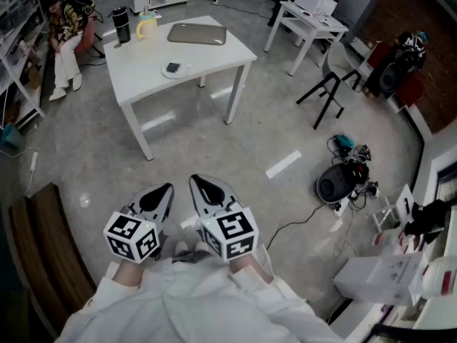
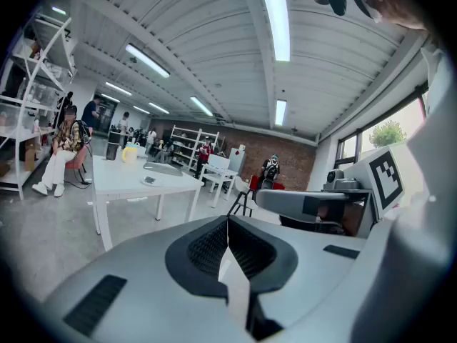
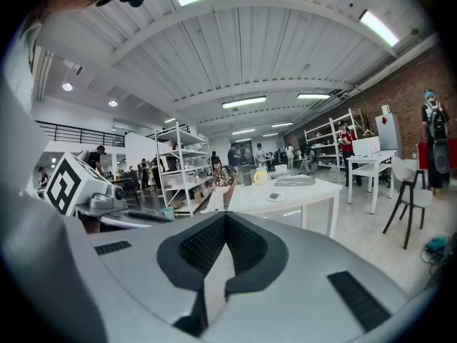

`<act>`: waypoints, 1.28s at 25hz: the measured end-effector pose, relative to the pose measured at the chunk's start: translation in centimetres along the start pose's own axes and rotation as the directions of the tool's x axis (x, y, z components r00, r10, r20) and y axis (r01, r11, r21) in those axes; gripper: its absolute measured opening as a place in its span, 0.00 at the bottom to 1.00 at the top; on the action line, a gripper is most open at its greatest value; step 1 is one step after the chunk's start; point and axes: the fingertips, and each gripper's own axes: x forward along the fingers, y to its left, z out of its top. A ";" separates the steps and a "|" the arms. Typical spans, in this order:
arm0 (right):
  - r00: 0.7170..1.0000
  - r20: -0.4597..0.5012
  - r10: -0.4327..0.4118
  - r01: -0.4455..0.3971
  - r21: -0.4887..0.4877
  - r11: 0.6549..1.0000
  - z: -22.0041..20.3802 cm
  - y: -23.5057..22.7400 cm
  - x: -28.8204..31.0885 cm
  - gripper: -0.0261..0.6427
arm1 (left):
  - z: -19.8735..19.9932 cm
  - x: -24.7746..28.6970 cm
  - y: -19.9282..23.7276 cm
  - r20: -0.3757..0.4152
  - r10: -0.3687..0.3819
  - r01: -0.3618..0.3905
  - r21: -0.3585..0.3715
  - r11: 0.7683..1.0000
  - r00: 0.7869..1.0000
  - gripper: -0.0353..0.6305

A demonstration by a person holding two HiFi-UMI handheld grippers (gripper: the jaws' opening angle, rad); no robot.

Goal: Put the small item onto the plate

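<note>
A white table (image 1: 143, 59) stands far ahead across the floor. On it lies a small white plate (image 1: 173, 71) with a small dark item (image 1: 173, 67) resting on it. The plate (image 2: 148, 181) and the plate (image 3: 275, 197) look tiny in the two gripper views. My left gripper (image 1: 166, 189) and right gripper (image 1: 194, 181) hang side by side close to my body, well short of the table. The left gripper (image 2: 228, 224) has its jaws pressed together with nothing between them. The right gripper (image 3: 226, 216) is shut and empty too.
On the table also stand a black tumbler (image 1: 121, 25), a yellow mug (image 1: 146, 26) and a flat grey case (image 1: 197, 33). A seated person (image 1: 68, 27) is beyond its left end. A black chair (image 1: 328, 84), a second white table (image 1: 314, 16) and floor cables (image 1: 343, 177) lie to the right.
</note>
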 end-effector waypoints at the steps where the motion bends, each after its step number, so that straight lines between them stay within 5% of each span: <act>1: 1.000 -0.001 -0.005 0.005 0.014 1.000 -0.2 -0.1 0.1 0.06 | -0.3 -0.1 0.0 -0.004 -0.004 0.004 -0.007 1.000 1.000 0.07; 20: 0.998 -0.014 -0.055 0.056 0.063 0.996 -1.6 -1.0 -0.8 0.06 | -1.3 0.6 -2.1 -0.044 -0.054 0.056 0.043 0.998 0.998 0.07; 32: 0.999 -0.007 0.045 -0.045 0.062 0.997 -2.3 -2.6 -1.9 0.06 | -3.2 3.2 -4.2 -0.066 -0.051 0.052 0.022 0.998 0.997 0.07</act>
